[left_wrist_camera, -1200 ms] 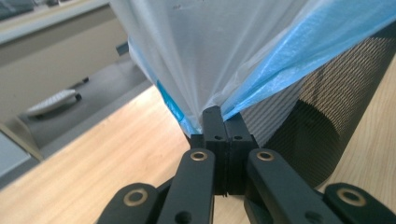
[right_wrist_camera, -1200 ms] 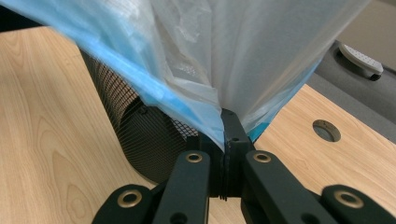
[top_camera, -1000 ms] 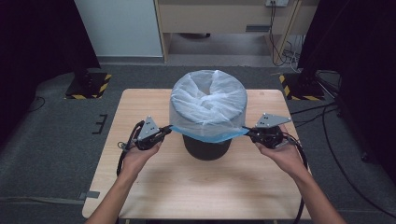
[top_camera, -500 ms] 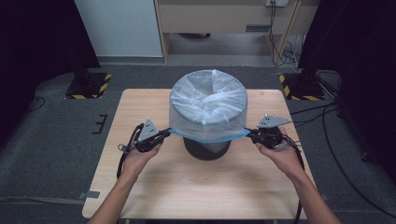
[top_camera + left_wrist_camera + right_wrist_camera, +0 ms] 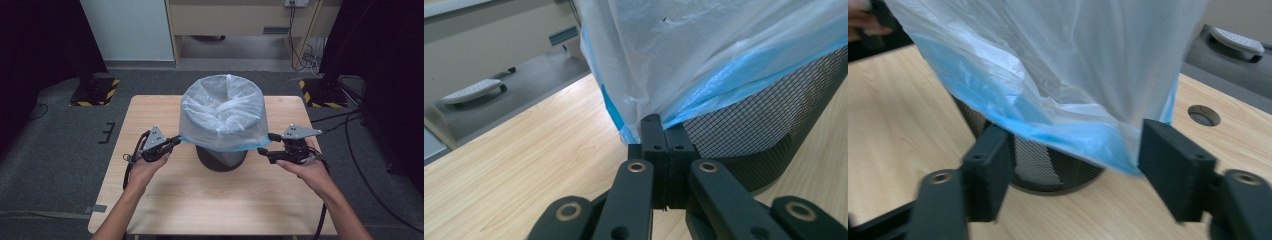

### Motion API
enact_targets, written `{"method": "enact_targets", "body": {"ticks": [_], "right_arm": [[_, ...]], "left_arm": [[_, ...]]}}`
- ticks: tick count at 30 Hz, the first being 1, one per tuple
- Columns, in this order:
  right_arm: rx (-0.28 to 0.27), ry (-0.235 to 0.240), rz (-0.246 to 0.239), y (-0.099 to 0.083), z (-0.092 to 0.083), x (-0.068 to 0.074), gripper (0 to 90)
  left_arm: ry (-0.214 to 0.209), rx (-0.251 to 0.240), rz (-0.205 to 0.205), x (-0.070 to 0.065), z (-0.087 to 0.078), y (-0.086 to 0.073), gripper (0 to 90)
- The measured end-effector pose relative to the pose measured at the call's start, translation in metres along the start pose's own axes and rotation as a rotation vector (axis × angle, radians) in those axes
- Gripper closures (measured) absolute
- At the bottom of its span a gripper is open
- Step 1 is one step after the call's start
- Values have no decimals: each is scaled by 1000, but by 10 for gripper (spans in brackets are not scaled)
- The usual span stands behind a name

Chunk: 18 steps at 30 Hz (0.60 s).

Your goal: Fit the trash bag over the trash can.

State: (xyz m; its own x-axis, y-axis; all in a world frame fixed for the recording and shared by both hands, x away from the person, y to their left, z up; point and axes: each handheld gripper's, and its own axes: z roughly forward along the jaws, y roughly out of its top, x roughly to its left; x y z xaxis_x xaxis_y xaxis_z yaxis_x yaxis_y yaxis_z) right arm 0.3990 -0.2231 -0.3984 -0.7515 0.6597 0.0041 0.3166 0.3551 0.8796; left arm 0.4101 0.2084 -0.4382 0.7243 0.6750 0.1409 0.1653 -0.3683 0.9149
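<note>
Blue bag hem [image 5: 225, 146] stays pinched in the closed left gripper [image 5: 172, 142]; the right gripper [image 5: 264, 144], jaws just opening, probably lets go — pull evenly down the bin [image 5: 220, 157].

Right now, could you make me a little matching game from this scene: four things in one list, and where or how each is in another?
Things:
1 left gripper
2 right gripper
3 plastic bag
4 mesh bin

States:
A pulled down over the bin's top
B jaws apart, just opened
C stands on the table, black
D jaws shut on the bag's hem

Pairs: 1-D, 2-B, 3-A, 4-C
</note>
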Motion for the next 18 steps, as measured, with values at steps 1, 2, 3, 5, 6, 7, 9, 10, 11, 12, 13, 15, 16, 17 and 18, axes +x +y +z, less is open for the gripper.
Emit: {"method": "enact_targets", "body": {"ticks": [1,2,3,5,6,7,9,10,11,12,13,15,16,17,18], "right_arm": [[-4,3,1,0,-2,1,271],[-5,1,-4,1,-6,2,247],[-5,-5,-12,1,-9,3,227],[-10,-1,-2,3,-15,3,207],[-17,0,10,4,-20,3,203],[-21,7,19,6,-23,4,201],[-27,5,20,11,-28,4,201],[-29,6,22,15,-31,4,201],[-32,9,23,18,-34,5,201],[-38,10,29,23,-36,5,201],[-48,10,28,28,-39,6,201],[-67,13,51,44,-49,6,208],[-72,6,51,51,-52,6,208],[-74,6,48,57,-54,6,209],[-76,4,46,62,-56,6,210]], "left_arm": [[0,5,13,-1,0,0,899],[0,8,17,-2,0,0,898],[-1,5,15,-3,-1,0,897],[3,5,17,-3,-2,-1,896],[4,3,13,-3,-2,-1,892],[5,0,12,-3,-3,-2,874],[13,-3,17,-4,-5,-3,831],[18,-6,17,-5,-5,-3,799],[24,-9,22,-5,-6,-3,771],[29,-12,16,-6,-7,-3,715],[33,-15,10,-7,-8,-2,643],[35,-16,18,-9,-11,-1,490],[34,-19,19,-10,-11,0,447],[34,-19,19,-11,-12,1,408],[28,-24,13,-13,-13,1,369]]}}
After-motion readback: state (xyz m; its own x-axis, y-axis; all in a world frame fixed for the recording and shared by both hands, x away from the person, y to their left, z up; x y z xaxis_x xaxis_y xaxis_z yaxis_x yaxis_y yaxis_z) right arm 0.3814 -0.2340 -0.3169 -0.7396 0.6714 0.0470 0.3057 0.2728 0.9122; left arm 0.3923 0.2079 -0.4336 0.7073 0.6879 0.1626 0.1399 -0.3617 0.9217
